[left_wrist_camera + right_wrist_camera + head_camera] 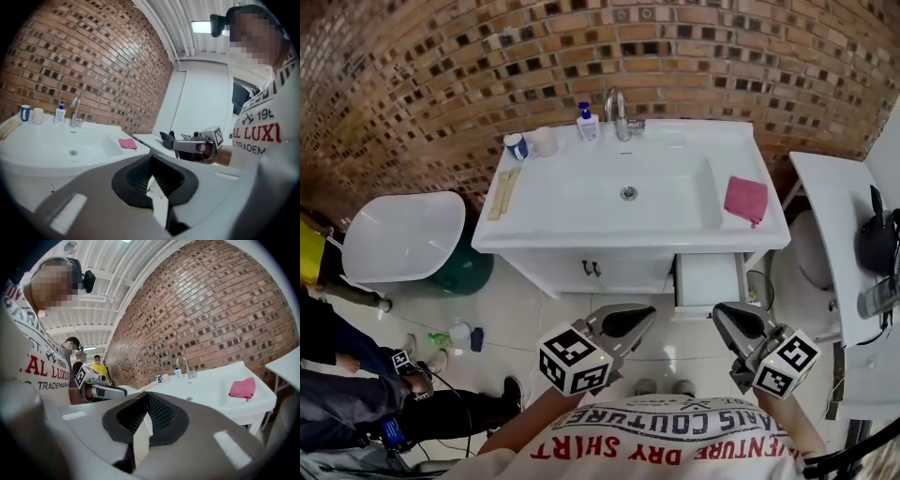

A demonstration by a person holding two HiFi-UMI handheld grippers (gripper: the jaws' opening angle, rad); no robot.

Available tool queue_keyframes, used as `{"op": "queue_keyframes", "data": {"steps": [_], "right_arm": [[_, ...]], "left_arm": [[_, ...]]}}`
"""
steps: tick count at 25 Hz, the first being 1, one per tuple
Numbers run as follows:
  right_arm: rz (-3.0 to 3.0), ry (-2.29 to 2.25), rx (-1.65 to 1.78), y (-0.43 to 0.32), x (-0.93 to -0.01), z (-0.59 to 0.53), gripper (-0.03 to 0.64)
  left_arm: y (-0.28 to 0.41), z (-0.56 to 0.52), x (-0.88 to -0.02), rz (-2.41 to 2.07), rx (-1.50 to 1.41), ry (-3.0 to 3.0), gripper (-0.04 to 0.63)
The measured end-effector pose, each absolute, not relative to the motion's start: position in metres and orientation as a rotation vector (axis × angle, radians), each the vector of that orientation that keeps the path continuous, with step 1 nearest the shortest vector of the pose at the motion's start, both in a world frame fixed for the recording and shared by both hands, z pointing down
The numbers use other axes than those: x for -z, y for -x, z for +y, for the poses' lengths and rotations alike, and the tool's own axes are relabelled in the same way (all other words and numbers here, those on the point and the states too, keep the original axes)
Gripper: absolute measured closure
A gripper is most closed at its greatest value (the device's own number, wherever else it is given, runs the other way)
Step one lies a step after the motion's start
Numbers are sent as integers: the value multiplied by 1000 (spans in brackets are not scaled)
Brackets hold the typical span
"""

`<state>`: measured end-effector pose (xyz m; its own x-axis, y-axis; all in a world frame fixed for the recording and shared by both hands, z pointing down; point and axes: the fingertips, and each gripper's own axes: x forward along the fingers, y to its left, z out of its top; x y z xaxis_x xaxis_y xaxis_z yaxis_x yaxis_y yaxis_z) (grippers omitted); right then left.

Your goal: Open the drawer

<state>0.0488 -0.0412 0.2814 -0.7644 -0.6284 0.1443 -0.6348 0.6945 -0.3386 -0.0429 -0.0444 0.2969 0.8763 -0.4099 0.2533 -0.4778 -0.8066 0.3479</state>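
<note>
A white sink [581, 202] stands against a brick wall [441, 56] on a white cabinet [572, 267]. The drawer [710, 281] is at the right end of that cabinet, under the sink's right side. It stands pulled out toward the person, with its white inside showing from above. To its left, two small dark handles [591, 268] sit on the cabinet front. The left hand-held gripper [642, 317] is held in the air in front of the cabinet, well apart from the drawer. Its jaws are clenched together with nothing between them. The right hand-held gripper [724, 314] hangs just below the drawer's front edge in the head view, touching nothing. It too is clenched and empty, its dark pads [161, 416] meeting. On the sink's right ledge lies a pink cloth [745, 199]. At the back rim are a faucet [619, 112], a soap bottle [587, 122] and a blue-and-white cup [517, 146]. A white toilet [401, 236] sits to the left of the cabinet. On the right, a white worktop [825, 202] carries a black thing [874, 239] that cannot be made out.
</note>
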Motion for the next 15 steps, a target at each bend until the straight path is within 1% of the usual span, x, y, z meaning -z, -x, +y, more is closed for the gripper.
{"op": "queue_keyframes", "data": {"steps": [11, 15], "right_arm": [[-2900, -959, -586, -70, -271, -41, 611], [-2891, -926, -649, -76, -276, -47, 611]], "left_arm": [[9, -45, -287, -653, -208, -2633, 612], [-2, -52, -282, -664, -222, -2641, 612]]}}
